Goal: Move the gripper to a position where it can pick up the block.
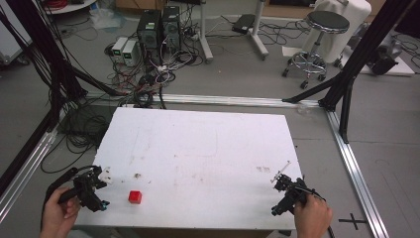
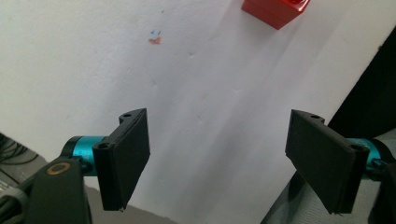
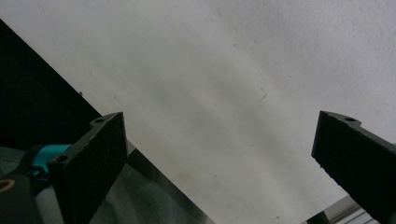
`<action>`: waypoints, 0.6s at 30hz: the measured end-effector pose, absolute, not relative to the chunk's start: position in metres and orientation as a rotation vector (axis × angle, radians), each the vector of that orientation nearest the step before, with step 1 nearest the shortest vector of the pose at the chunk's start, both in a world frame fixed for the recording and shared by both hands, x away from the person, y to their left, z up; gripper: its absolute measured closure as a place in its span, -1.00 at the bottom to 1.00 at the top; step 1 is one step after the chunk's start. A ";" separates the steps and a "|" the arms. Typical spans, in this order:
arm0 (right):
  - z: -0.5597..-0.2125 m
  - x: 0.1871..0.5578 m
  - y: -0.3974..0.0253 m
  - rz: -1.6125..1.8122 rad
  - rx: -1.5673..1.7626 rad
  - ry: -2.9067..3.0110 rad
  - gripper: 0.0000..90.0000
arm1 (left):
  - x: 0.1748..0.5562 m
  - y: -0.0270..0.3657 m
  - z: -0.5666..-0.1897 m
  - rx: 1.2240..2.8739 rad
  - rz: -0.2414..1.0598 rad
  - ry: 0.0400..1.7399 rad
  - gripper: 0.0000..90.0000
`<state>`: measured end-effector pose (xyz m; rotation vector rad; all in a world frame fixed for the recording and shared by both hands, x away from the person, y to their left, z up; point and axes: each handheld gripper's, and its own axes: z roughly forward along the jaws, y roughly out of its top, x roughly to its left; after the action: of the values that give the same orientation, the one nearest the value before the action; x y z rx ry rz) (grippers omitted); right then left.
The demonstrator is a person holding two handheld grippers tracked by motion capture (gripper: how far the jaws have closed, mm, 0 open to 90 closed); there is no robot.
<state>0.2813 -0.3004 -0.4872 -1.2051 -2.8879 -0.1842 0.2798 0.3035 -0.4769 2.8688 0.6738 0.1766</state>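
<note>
left gripper view: left gripper (image 2: 217, 163) released, red block (image 2: 275, 11) ahead, right of centre, may get nudged; right gripper (image 3: 219, 163) released, empty.

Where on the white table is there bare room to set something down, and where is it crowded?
The table is bare across its middle, far half and right side up to the right gripper. The tight spot is the near-left corner, where the red block sits beside the left gripper.
</note>
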 end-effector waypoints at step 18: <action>-0.487 0.280 -0.300 -0.192 -1.200 -2.890 -0.94 | 0.296 0.297 -0.468 2.974 0.164 0.437 -0.51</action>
<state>0.2801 -0.2998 -0.4868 -1.1999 -2.8905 -0.1919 0.2958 0.2975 -0.4685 2.9744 0.4375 0.1645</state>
